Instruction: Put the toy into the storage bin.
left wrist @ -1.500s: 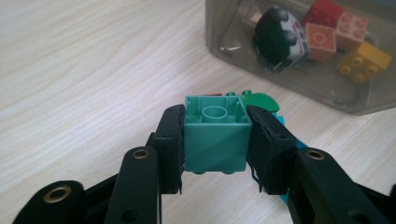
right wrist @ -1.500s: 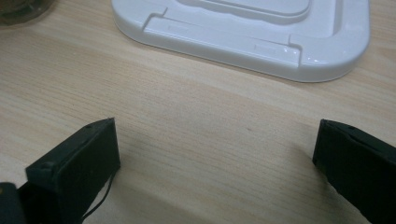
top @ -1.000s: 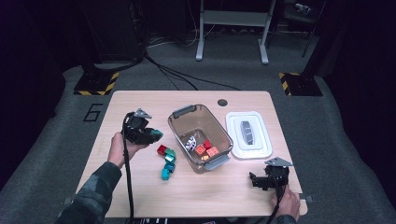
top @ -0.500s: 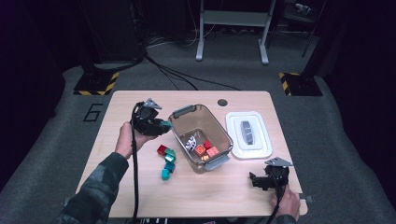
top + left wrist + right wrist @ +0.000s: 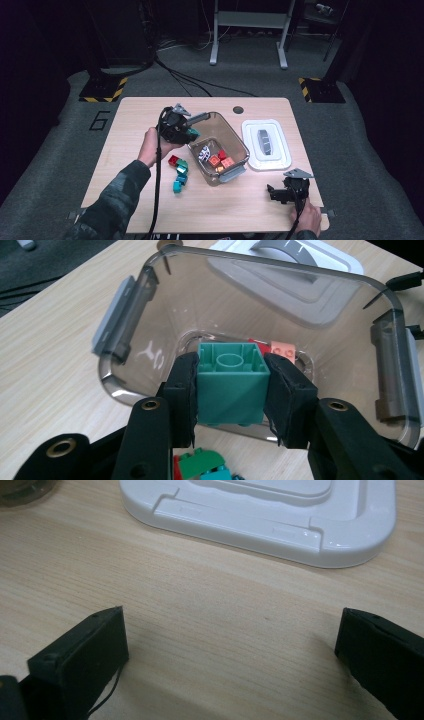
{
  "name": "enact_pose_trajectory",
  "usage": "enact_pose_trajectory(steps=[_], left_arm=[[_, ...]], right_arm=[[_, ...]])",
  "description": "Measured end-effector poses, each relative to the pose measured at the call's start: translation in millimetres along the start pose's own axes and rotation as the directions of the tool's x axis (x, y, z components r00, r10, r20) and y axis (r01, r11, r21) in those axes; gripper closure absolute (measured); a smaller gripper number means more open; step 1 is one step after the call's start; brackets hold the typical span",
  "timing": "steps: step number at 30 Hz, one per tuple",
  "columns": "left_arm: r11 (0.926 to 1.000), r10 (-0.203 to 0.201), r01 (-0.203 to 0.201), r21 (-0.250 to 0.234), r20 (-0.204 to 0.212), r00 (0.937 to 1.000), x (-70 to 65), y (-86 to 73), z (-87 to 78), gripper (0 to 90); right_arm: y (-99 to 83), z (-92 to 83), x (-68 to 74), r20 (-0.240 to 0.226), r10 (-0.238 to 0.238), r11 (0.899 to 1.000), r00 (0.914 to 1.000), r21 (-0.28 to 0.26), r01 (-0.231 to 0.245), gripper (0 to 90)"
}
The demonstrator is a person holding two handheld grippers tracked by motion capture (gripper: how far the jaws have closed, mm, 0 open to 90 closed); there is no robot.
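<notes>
The left gripper view shows its fingers pinching a green block over the clear tub's rim, which the high view blurs. The right gripper view shows fingers spread over bare bench before the white lid, near the bench's front right corner.

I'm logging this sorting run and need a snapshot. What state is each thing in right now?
Left gripper: shut on the green block, held over the container's near rim.
Right gripper: open, nothing between its jaws, low over the table.
Container: open, lid off, a few blocks inside.
Lid: lying flat on the table beside the container.
Loose blocks: on the table, outside the container.
</notes>
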State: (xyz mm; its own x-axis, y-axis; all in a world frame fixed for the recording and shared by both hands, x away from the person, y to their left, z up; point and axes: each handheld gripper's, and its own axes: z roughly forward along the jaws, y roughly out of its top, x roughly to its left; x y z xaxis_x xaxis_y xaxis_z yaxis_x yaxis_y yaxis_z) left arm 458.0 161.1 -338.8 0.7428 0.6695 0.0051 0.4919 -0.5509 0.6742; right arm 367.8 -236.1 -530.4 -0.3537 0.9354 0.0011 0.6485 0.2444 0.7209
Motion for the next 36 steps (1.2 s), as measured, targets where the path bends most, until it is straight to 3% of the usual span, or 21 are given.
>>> enact_pose_trajectory(steps=[10, 18, 28, 31, 36], left_arm=[[0.9995, 0.016, -0.017, 0.026, 0.05, 0.9986, -15.6, 4.3, 18.4, 59.0], [0.9964, 0.02, -0.029, 0.079, 0.103, 0.9945, -24.2, -1.2, 34.6, 59.0], [0.9905, 0.024, -0.041, 0.131, 0.134, 0.9907, -29.9, -6.4, 41.4, 58.9], [0.9857, 0.024, -0.047, 0.162, 0.142, 0.9895, -30.8, -8.9, 43.6, 58.8], [0.9849, 0.02, -0.045, 0.167, 0.149, 0.9886, -31.4, -10.6, 45.3, 58.1]], right_arm=[[0.0, 0.0, 0.0, 0.0, -0.001, 1.0, 1.0, 0.0, 0.001, 0.0], [0.0, 0.0, 0.0, 0.0, 0.0, 1.0, 1.0, 0.0, 0.0, 0.0], [0.0, 0.0, 0.0, 0.0, -0.001, 1.0, 1.0, 0.0, 0.001, 0.0], [0.0, 0.0, 0.0, 0.0, 0.0, 1.0, 1.0, 0.0, 0.0, 0.0], [0.0, 0.0, 0.0, 0.0, -0.001, 1.0, 1.0, 0.0, 0.001, 0.0]])
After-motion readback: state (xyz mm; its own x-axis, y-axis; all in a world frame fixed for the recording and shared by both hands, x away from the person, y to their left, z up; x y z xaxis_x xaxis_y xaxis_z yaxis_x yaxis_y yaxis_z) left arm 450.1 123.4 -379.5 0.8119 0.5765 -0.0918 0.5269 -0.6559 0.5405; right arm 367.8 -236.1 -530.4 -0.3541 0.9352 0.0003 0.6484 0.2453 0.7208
